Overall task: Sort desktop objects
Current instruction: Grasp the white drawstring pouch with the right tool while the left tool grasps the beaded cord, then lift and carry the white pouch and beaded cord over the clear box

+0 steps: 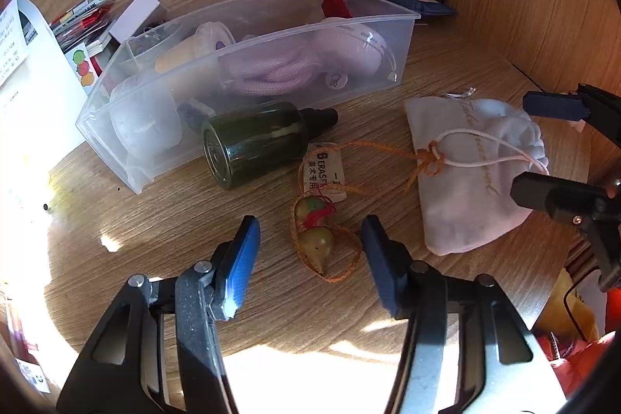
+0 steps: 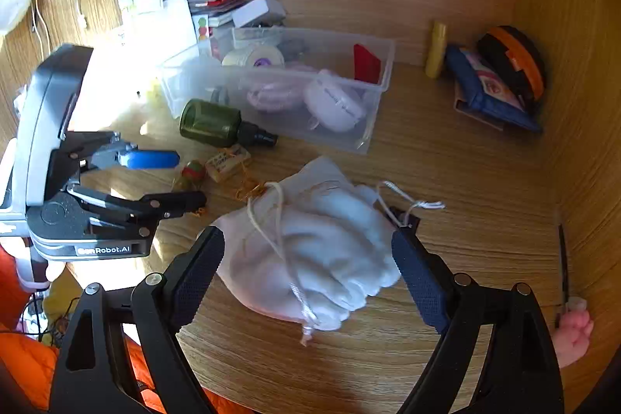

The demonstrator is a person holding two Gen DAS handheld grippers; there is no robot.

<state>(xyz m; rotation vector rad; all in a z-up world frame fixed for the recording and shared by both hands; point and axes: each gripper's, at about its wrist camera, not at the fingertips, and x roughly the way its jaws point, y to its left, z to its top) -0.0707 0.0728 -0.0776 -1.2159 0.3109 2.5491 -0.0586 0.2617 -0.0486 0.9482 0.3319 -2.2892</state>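
While spread wide and empty for sorting, straddling: right gripper (image 2: 306,270) around white drawstring cloth pouch (image 2: 310,243) at frame centre, left gripper (image 1: 310,251) around orange-corded jade-green bead charm (image 1: 316,239) at lower centre.

Two close downward wrist views, from left and right, sharing the white pouch (image 1: 477,173) (image 2: 318,251).

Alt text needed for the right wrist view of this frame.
The open right gripper straddles a white drawstring cloth pouch on the wooden desk. Behind it lie a dark green glass bottle and a clear plastic bin; the open left gripper hovers at left.
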